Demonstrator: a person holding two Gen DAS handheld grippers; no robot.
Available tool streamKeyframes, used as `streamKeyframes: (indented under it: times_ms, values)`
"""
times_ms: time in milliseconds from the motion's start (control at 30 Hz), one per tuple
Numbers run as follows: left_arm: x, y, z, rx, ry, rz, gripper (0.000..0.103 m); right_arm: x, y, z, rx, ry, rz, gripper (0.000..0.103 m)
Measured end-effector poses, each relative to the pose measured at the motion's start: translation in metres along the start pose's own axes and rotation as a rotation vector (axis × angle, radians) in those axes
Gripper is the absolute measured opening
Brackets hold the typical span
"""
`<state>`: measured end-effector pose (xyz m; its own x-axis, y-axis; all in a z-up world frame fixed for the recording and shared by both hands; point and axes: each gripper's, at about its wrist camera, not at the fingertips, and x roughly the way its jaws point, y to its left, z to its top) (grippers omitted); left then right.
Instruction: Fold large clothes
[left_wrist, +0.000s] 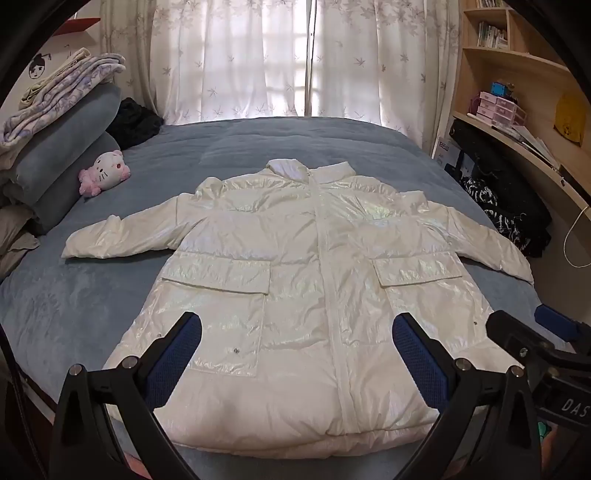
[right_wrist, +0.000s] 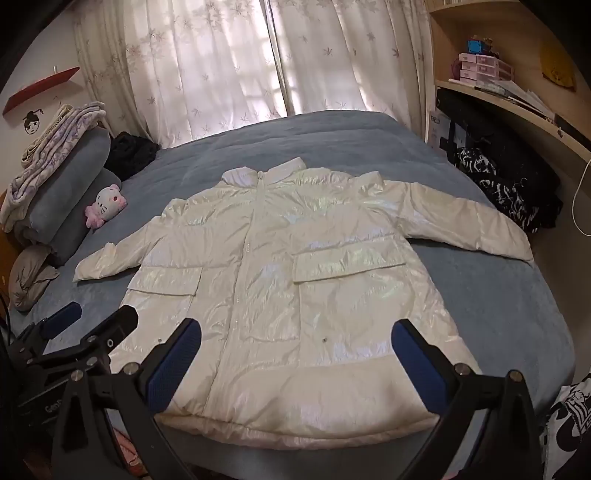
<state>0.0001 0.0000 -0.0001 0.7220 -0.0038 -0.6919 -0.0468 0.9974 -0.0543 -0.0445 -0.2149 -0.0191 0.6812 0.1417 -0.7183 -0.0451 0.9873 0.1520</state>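
A shiny white puffer jacket (left_wrist: 295, 266) lies flat, front up, on the blue bed (left_wrist: 92, 306), collar far, hem near, both sleeves spread out. It also shows in the right wrist view (right_wrist: 295, 273). My left gripper (left_wrist: 297, 328) is open and empty, held above the jacket's hem on its left half. My right gripper (right_wrist: 295, 334) is open and empty, above the hem on its right half. The right gripper shows at the right edge of the left wrist view (left_wrist: 532, 328). The left gripper shows at the lower left of the right wrist view (right_wrist: 92, 325).
A pink and white plush cat (left_wrist: 105, 171) lies left of the jacket beside stacked grey pillows (left_wrist: 62, 155) and folded bedding. Dark clothes (left_wrist: 506, 206) hang off the bed's right side under a wooden desk and shelves (left_wrist: 517, 122). Curtains cover the window behind.
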Motion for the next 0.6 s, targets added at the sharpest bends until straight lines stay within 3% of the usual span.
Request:
streamKeyframes:
  times_ms: [400,600]
  values:
    - [-0.013,0.012,-0.013,-0.021,0.019,-0.023,0.102,-0.003,0.016,-0.016,-0.047,-0.008,-0.046,0.103]
    - [-0.008,0.004,-0.017,-0.025,0.044,-0.026,0.102,-0.004,0.005,-0.017,-0.048,-0.009,-0.05,0.103]
